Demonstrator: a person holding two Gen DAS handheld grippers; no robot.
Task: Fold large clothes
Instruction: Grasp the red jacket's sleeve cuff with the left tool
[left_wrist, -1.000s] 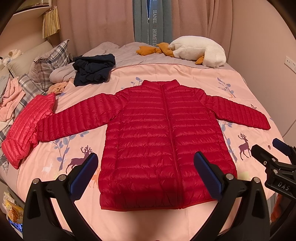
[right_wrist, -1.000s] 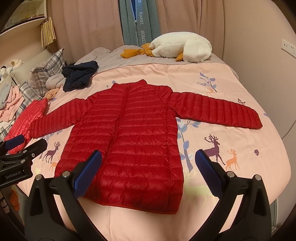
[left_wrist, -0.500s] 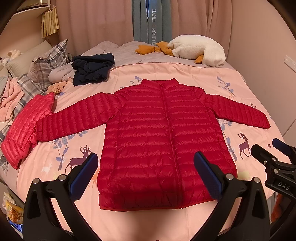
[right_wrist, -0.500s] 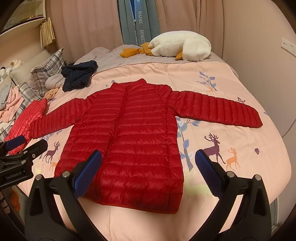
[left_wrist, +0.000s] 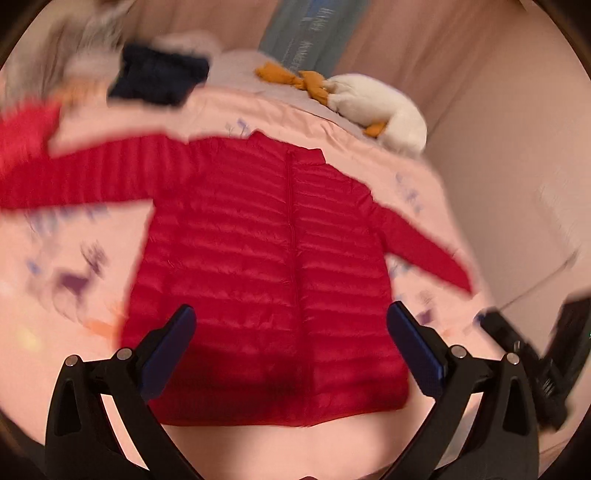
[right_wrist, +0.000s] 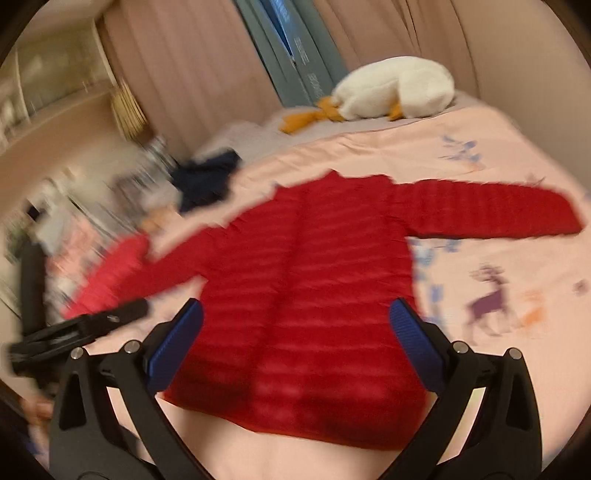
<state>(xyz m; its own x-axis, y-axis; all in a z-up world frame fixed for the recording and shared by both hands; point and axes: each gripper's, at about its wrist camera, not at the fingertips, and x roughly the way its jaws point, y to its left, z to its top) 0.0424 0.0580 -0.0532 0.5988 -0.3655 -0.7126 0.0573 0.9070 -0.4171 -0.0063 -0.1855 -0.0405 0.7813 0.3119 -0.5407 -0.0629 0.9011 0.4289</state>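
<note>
A red quilted puffer jacket (left_wrist: 266, 258) lies flat and zipped on the pink bedspread (left_wrist: 74, 332), both sleeves spread out; it also shows in the right wrist view (right_wrist: 306, 295). My left gripper (left_wrist: 291, 325) is open and empty, hovering over the jacket's lower body near the hem. My right gripper (right_wrist: 295, 317) is open and empty, over the same lower part of the jacket. The other gripper shows at the right edge of the left wrist view (left_wrist: 524, 339) and at the left edge of the right wrist view (right_wrist: 81, 328). Both views are blurred by motion.
A white plush goose (right_wrist: 395, 92) lies at the head of the bed. A dark navy garment (left_wrist: 159, 77) and a lighter red jacket (left_wrist: 22, 136) lie at the left side. Curtains (right_wrist: 207, 74) hang behind the bed. A wall (left_wrist: 517, 147) borders its right.
Both grippers have moved forward over the jacket and tilted, the left view rolling one way and the right the other. The jacket has not moved. Both grippers stay open.
</note>
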